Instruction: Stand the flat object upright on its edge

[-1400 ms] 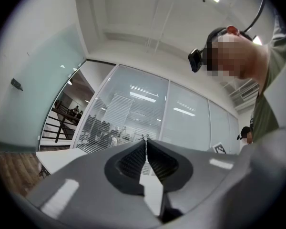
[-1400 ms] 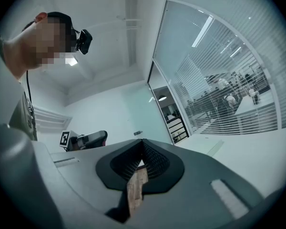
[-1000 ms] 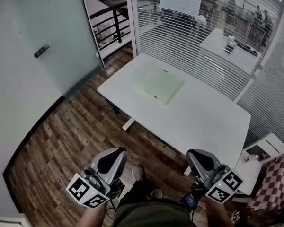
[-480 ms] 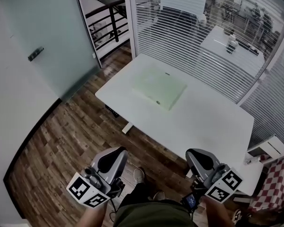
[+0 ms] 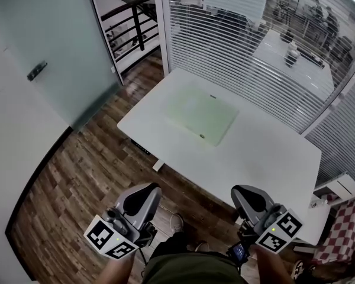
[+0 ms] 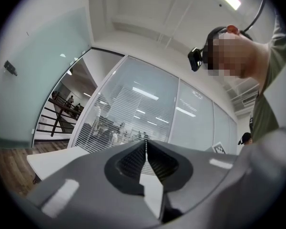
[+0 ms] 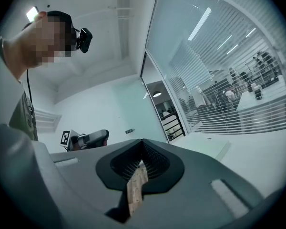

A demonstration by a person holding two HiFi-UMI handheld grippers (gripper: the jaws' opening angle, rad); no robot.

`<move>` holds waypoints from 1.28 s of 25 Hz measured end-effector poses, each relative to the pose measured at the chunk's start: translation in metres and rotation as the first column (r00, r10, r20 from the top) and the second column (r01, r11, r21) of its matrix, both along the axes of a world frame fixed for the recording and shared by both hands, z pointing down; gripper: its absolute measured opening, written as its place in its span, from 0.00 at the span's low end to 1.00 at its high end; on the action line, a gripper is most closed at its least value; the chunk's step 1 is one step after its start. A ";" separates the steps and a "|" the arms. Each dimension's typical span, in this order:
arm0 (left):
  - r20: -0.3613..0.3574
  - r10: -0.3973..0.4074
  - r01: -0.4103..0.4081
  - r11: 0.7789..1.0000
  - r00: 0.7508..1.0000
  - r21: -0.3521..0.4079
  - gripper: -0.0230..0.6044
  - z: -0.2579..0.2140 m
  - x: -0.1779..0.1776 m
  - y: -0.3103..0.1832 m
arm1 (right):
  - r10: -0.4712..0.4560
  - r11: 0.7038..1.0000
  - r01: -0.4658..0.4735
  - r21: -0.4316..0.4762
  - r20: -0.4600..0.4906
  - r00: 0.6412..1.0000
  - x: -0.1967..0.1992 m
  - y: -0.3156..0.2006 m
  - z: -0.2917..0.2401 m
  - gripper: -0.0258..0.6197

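L gripper (image 5: 141,195) and R gripper (image 5: 248,197) are low by the person's waist, both clenched shut w/ nothing between the jaws. The pale green flat board (image 5: 202,114) lies flat on the white table (image 5: 272,152), well apart from both. Risks: on that smooth top, a nudge at one edge prob. slides it rather than tipping it up. Its thickness is hard to judge from here, and a thin edge may topple.

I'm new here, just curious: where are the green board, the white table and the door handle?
green board (image 5: 201,112), head view, centre of its top face
white table (image 5: 272,158), head view, bare top
door handle (image 5: 36,71), head view, its middle
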State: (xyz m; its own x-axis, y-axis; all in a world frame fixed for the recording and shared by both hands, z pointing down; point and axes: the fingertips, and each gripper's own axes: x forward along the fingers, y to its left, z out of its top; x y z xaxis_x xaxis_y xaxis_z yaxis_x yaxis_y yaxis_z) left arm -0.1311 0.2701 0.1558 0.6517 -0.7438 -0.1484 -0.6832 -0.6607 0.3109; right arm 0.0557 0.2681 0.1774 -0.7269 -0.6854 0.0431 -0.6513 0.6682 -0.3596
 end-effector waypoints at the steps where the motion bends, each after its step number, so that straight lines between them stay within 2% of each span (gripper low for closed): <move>1: 0.000 0.003 -0.003 1.000 1.000 -0.001 0.05 0.001 -0.003 -0.006 | 0.003 1.000 -0.003 -0.001 -0.001 1.000 -0.003 -0.006 0.001 0.06; 12: -0.009 0.047 -0.047 0.999 0.999 -0.013 0.05 0.007 -0.039 -0.065 | 0.042 0.999 -0.042 -0.003 -0.013 0.999 -0.043 -0.059 0.000 0.06; 20: -0.009 0.075 -0.075 0.997 0.997 -0.008 0.05 0.001 -0.053 -0.102 | 0.059 0.998 -0.059 0.009 -0.032 0.998 -0.062 -0.089 -0.010 0.06; 32: -0.006 0.083 -0.083 0.996 0.997 -0.032 0.05 0.015 -0.044 -0.140 | 0.060 0.998 -0.060 0.000 -0.042 0.997 -0.059 -0.130 0.001 0.06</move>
State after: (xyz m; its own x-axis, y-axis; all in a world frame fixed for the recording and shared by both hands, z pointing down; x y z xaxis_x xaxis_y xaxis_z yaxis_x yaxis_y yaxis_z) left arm -0.1749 0.1300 0.1709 0.7109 -0.6916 -0.1279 -0.6250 -0.7046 0.3359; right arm -0.0032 0.1379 0.1784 -0.6820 -0.7276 0.0733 -0.7047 0.6272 -0.3316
